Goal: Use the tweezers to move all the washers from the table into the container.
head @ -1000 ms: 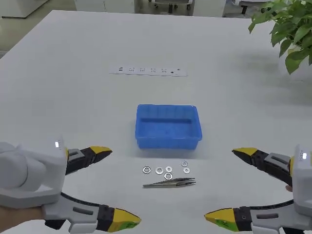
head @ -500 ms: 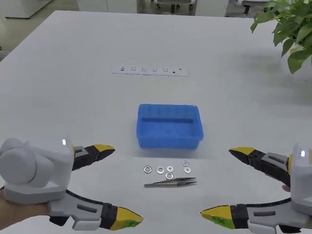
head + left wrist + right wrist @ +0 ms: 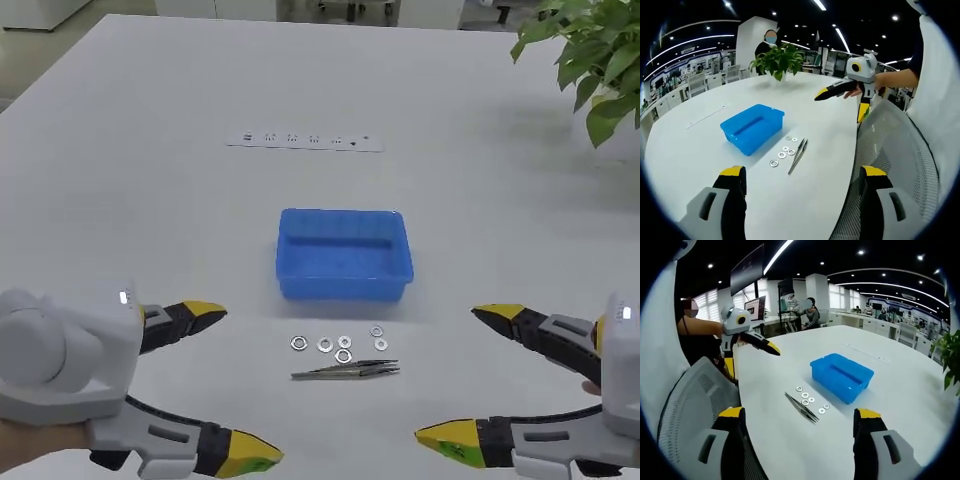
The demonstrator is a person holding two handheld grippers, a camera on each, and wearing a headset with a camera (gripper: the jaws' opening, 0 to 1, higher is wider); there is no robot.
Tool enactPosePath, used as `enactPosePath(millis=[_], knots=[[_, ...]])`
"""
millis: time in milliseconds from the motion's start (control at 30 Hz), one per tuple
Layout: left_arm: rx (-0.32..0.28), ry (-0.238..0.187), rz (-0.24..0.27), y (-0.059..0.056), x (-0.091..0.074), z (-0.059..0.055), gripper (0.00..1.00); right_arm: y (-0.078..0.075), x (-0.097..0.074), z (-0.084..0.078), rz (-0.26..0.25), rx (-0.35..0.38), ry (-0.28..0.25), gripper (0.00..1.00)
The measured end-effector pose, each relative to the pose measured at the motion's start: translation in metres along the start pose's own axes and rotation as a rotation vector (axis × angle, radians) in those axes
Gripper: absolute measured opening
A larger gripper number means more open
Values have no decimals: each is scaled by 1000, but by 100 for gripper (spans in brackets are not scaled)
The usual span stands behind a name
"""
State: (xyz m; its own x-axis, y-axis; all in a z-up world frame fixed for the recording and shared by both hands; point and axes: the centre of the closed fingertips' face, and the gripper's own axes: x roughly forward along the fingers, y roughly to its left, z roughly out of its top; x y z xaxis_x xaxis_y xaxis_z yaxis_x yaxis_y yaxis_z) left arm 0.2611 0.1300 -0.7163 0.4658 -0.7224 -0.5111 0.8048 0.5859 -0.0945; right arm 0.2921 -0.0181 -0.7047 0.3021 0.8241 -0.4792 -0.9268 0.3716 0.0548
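Note:
Metal tweezers [image 3: 346, 370] [image 3: 798, 155] [image 3: 802, 407] lie flat on the white table, just in front of several silver washers [image 3: 342, 345] [image 3: 785, 151] [image 3: 810, 401]. Behind the washers stands a blue plastic container [image 3: 343, 254] [image 3: 752, 127] [image 3: 841, 376]. My left gripper [image 3: 226, 385] [image 3: 801, 184] hovers open at the near left, apart from the tweezers. My right gripper [image 3: 470, 375] [image 3: 796, 422] hovers open at the near right, and nothing is between its jaws.
A white strip with dark marks [image 3: 304, 141] lies on the table beyond the container. A green potted plant [image 3: 592, 52] [image 3: 776, 60] stands at the far right corner. A grey mesh chair [image 3: 697, 392] [image 3: 887, 145] sits at the table's near edge. People sit further off.
Both grippers stay open at nearly the same places. The picture has shifted slightly with my head; tweezers, washers and container lie unmoved.

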Motion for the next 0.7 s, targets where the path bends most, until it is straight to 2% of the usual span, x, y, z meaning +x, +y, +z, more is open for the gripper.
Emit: enactPosePath(millis=[100,233,333,400,600,700], knots=[[3,-4,7,3,-1,1,99,1,1,-2,6,-1,8,90],[-8,-41,37,10,-3,6,99,0,2,-1,5,2,4,90],[-2,-36,43,12,-3,6,99,0,3,-2,5,12,0,90],[34,-34,61,16,-2,7,99,-1,5,-5,4,6,13,90],[16,-41,60,21,3,6,97,-4,8,-6,-4,0,19,89],[14,-50,78,25,7,6,95,-6,10,-9,-12,-15,32,88]])
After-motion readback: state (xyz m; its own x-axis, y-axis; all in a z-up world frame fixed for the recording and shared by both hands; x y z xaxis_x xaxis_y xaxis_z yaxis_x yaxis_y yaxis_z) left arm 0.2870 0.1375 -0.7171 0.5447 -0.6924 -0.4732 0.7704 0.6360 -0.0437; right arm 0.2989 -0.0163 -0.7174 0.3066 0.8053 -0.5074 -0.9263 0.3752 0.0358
